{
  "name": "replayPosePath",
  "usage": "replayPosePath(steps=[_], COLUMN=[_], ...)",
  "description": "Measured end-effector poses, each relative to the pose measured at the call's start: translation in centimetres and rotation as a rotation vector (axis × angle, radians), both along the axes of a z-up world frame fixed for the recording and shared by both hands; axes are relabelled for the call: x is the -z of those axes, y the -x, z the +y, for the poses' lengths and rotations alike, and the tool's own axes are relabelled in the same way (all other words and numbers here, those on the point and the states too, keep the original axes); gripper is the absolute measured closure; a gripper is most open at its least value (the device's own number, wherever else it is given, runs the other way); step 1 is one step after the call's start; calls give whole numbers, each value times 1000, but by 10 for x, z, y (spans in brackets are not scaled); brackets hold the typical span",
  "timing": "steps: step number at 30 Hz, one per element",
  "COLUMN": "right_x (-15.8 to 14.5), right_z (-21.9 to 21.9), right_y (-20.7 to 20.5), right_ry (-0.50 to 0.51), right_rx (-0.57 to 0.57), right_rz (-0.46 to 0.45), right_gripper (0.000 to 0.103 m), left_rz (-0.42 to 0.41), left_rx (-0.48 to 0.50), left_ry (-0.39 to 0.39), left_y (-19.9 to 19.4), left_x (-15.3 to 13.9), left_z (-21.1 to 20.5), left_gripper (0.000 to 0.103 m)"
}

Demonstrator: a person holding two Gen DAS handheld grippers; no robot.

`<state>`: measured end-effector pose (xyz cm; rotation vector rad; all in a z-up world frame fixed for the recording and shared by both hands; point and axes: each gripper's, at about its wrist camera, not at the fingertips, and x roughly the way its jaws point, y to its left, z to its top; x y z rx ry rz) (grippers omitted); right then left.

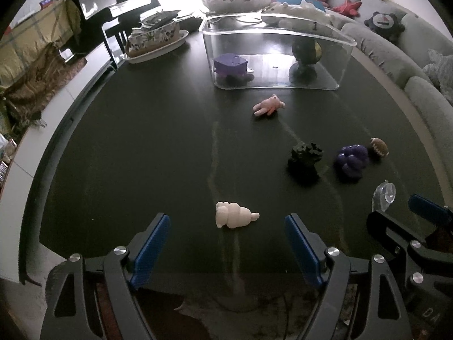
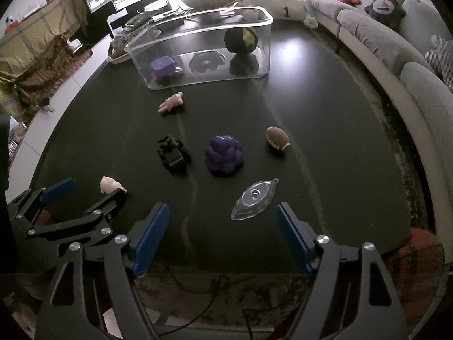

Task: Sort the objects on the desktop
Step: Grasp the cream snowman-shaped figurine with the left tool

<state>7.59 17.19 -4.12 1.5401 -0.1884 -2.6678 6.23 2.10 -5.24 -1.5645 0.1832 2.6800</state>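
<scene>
Between my left hand-held gripper's point(image 1: 227, 248) spread pads lies the cream figurine point(image 1: 233, 214) on the counter point(image 1: 141, 155); I'd centre it before squeezing. Ahead of my right hand-held gripper point(image 2: 222, 238), also spread, the clear suction cup point(image 2: 253, 199) lies flat, the clear bin point(image 2: 203, 45) well beyond.

Clear plastic bin point(image 2: 198, 42), upright, far side of dark table point(image 2: 311, 141): holds purple block toy point(image 2: 164, 68), dark ball point(image 2: 240, 39). Loose on table: pink plush point(image 2: 171, 102) near bin; green toy tank point(image 2: 172, 153); purple grape cluster point(image 2: 223, 154); brown toy football point(image 2: 277, 138); clear suction cup point(image 2: 253, 198); cream figurine point(image 1: 233, 214) on its side.
</scene>
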Motion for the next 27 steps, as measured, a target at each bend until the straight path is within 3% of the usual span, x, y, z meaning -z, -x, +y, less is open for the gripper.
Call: replayPosePath(steps=[11,16,19,25,27], right_x=[13,18,19,25,24], right_z=[-6,-7,-8,-16,-17], right_y=[9,12,13,15,15], right_ry=[-46,-48,-54,-60,-69], right_rx=[-2,-5,-11,-48,-56], right_rz=[-29,-40,-46,-68,-62], right_gripper=[37,39,44,65,76], left_rz=[-47,-33,-31,-22,-17], left_rx=[18,21,29,53,52], left_ry=[2,19,15,11,13], left_y=[9,10,9,8,8], left_x=[18,17,17,16,16], left_z=[5,8,10,15,15], left_gripper=[38,39,46,58,61])
